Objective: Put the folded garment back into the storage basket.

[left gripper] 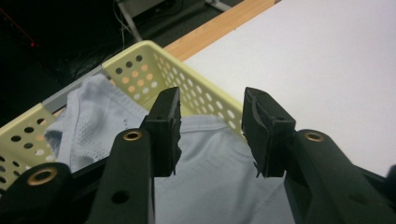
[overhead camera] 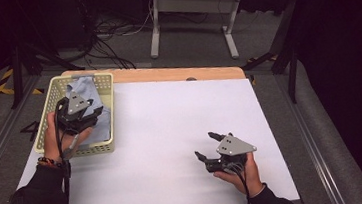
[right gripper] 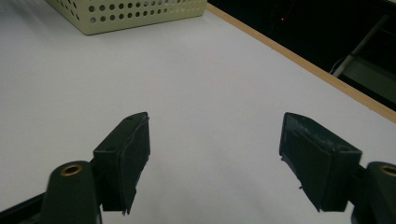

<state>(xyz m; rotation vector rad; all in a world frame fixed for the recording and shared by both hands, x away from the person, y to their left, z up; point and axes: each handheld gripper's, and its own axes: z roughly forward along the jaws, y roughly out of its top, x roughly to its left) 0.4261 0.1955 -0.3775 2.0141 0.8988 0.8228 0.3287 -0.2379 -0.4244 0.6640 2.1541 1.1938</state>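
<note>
Left gripper (left gripper: 212, 135) hangs over the basket (left gripper: 140, 58), jaws partway apart w/ nothing pinched. Light blue cloth (left gripper: 215, 172) lies inside the basket, right under the jaws, so prob a straight drop to grab it. Right gripper (overhead camera: 207, 146) sits wide, well away from the basket on the white tabletop (overhead camera: 171, 123).

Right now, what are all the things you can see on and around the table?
basket: one, pale yellow with holes, left far part of the table.
cloth: one, light blue, lying in the basket under the left gripper.
table: one, white top with a wooden far edge.
desk legs: white, on the floor beyond the table.
cables: several, dark, on the floor beyond the table.
left gripper: one, black, over the basket, jaws apart with nothing between them.
right gripper: one, black, over the bare white top, jaws wide apart, holding nothing.
hands: two, one holding each gripper.
</note>
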